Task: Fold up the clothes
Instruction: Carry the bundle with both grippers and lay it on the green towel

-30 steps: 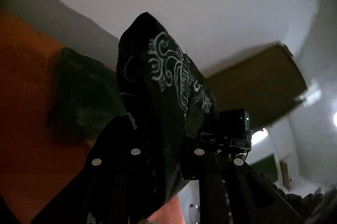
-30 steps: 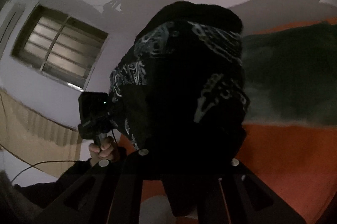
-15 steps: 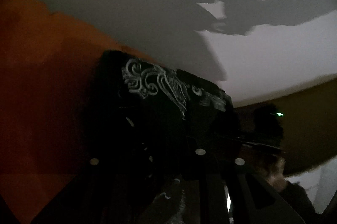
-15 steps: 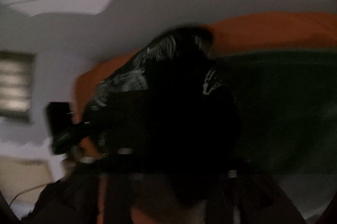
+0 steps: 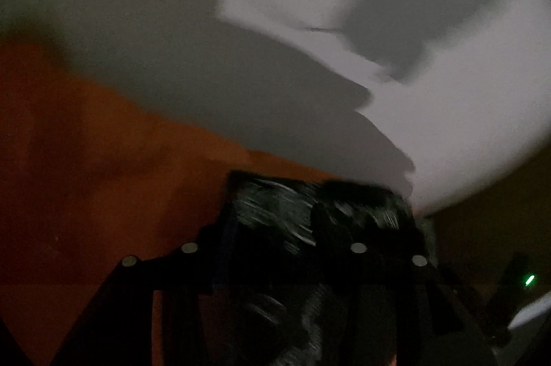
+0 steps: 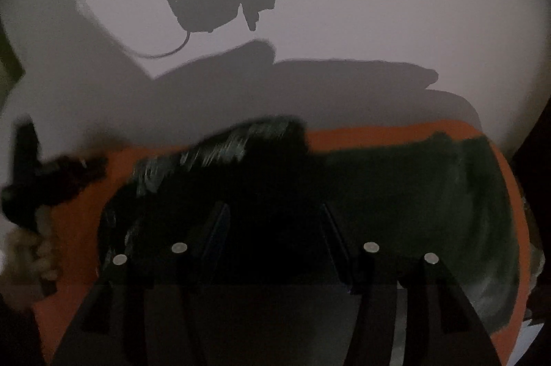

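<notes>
No lettering can be read: the black garment (image 5: 275, 214) bears only a pale, motion-smeared swirl print. In the left wrist view the left gripper (image 5: 272, 249) is clamped on a bunched edge of the cloth, which rises between its fingers above the orange bed cover (image 5: 96, 187), with a shadowed white wall (image 5: 447, 111) behind. In the right wrist view the right gripper (image 6: 272, 245) pinches the same garment, whose long axis runs roughly left to right across the orange cover beside a dark green cloth (image 6: 430, 194); the other gripper shows blurred at far left.
</notes>
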Motion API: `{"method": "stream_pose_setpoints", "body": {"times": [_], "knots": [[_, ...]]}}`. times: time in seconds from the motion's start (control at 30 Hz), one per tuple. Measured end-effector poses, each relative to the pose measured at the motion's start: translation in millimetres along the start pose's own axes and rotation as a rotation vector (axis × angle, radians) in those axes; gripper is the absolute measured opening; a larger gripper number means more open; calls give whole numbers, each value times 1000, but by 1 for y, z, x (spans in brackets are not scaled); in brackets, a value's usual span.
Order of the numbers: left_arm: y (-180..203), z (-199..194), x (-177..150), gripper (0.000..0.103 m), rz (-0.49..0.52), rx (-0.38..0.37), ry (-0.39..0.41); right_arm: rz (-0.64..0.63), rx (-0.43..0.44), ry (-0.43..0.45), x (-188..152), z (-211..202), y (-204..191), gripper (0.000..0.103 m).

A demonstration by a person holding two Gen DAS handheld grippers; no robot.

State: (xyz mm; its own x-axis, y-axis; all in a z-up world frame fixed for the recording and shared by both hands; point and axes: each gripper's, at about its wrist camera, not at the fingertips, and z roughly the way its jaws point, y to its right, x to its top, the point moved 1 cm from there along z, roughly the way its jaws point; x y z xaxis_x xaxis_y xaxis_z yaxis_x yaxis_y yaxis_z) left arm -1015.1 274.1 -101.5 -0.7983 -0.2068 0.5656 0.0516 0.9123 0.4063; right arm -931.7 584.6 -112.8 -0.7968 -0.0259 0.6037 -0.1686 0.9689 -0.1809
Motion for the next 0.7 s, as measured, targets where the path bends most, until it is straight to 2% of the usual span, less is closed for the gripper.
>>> {"method": "stream_pose_setpoints", "body": {"times": [0.03,0.07,0.17,0.27,0.37,0.47,0.5,0.57,0.63,0.67,0.7], "knots": [[20,5,-5,85,56,52,28,-23,-23,-4,-4,8,-4,50],[41,10,-9,85,111,107,55,-47,-49,-17,-9,18,-9,50],[61,56,-33,85,230,264,58,-67,-83,-35,-9,51,-2,50],[44,66,-28,88,154,264,27,-68,-97,-49,-4,83,11,50],[27,75,-21,90,70,259,-4,-45,-40,-101,4,93,24,50],[9,84,-15,90,-13,253,-36,-12,-48,-98,19,75,25,48],[10,81,-14,91,-20,220,-19,9,-25,-66,22,66,23,48],[12,90,-15,92,23,254,-95,43,13,-27,25,53,20,48],[13,100,-17,86,69,294,-178,30,-11,-140,16,72,14,48],[12,95,-18,80,77,310,-202,22,-43,-202,11,80,13,42],[10,78,-19,80,69,288,-194,21,-67,-240,7,83,13,39]]}}
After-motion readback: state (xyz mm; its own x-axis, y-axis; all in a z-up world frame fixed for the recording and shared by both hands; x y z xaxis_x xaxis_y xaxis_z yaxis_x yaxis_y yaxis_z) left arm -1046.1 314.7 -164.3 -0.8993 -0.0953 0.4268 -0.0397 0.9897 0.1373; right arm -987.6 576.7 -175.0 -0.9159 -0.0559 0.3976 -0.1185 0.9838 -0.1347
